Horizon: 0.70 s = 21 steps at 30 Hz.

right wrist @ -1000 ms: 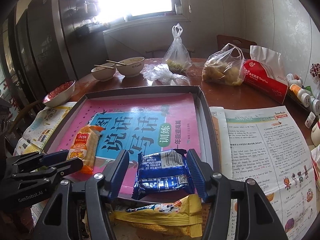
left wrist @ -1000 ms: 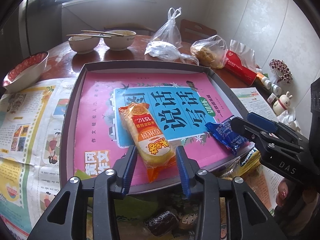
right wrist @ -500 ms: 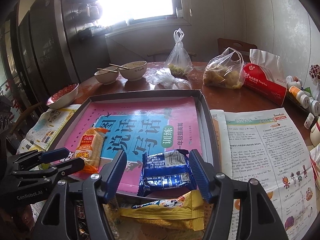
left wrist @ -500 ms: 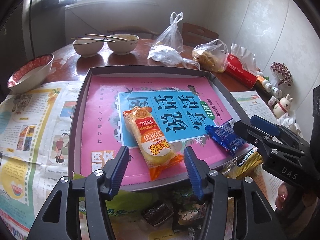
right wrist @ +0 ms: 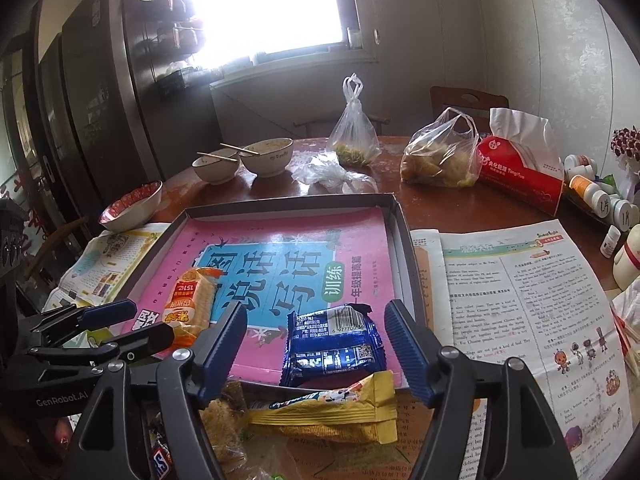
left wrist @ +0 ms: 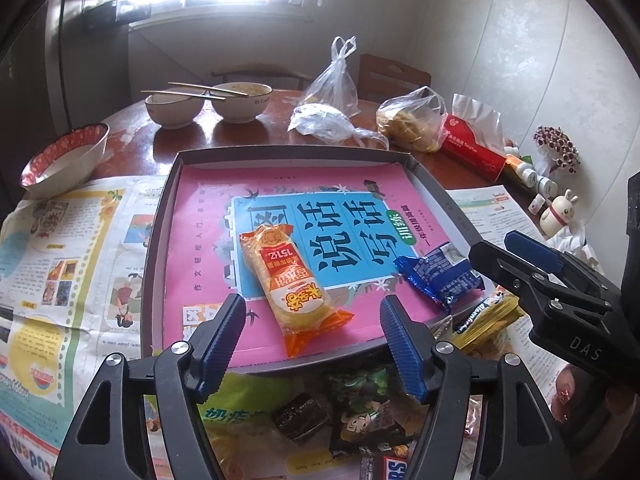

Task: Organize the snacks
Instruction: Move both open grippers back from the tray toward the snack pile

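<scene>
An orange snack pack (left wrist: 290,284) lies in the dark tray (left wrist: 158,248) on a pink book. A blue snack pack (left wrist: 438,276) lies at the tray's near right corner. My left gripper (left wrist: 312,340) is open and empty, just behind the orange pack. My right gripper (right wrist: 314,344) is open and empty, its fingers either side of the blue pack (right wrist: 332,346) and a little above it. The orange pack (right wrist: 192,304) and tray (right wrist: 404,240) also show in the right wrist view. A yellow pack (right wrist: 328,408) and several loose snacks (left wrist: 360,412) lie in front of the tray.
Newspapers (left wrist: 60,264) flank the tray. Two bowls with chopsticks (left wrist: 208,104), a red-rimmed bowl (left wrist: 64,160), plastic bags (right wrist: 440,156), a red tissue pack (right wrist: 520,172) and small bottles (right wrist: 600,196) stand at the back and right of the wooden table.
Both grippers opened wider and drew back and up from the tray. The orange and blue packs stay lying in the tray.
</scene>
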{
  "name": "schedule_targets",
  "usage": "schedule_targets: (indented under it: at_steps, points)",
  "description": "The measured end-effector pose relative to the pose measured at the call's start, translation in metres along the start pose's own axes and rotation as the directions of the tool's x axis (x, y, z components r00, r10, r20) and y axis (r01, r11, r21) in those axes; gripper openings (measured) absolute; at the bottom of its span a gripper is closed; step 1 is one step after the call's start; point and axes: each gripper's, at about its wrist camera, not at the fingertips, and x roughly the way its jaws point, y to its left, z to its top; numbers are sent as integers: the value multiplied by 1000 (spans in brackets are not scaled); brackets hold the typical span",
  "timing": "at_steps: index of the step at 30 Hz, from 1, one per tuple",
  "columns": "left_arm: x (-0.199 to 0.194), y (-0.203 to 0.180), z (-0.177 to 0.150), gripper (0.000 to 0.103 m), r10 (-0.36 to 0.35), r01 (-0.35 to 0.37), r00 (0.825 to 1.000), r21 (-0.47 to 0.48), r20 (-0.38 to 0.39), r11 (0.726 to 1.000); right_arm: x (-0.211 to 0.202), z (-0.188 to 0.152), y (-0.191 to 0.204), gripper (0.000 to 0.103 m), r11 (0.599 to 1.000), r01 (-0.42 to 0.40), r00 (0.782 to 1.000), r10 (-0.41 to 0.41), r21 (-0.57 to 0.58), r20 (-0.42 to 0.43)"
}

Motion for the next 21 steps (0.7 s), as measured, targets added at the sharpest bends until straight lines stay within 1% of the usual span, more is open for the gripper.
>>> schedule_targets:
  at_steps: [2, 10, 21]
  points:
    - [-3, -1, 0, 72, -1, 1, 1000, 3, 5, 1000, -4, 0, 0, 75, 1000, 6, 1000, -6, -1, 9]
    - [-15, -7, -3, 74, -5, 4, 1000, 17, 25, 1000, -21, -1, -3, 78, 1000, 8, 999, -9, 4, 51]
    - [-33, -10, -9, 75, -5, 4, 999, 22, 47, 1000, -44, -4, -2, 80, 1000, -3, 997, 2, 12, 82]
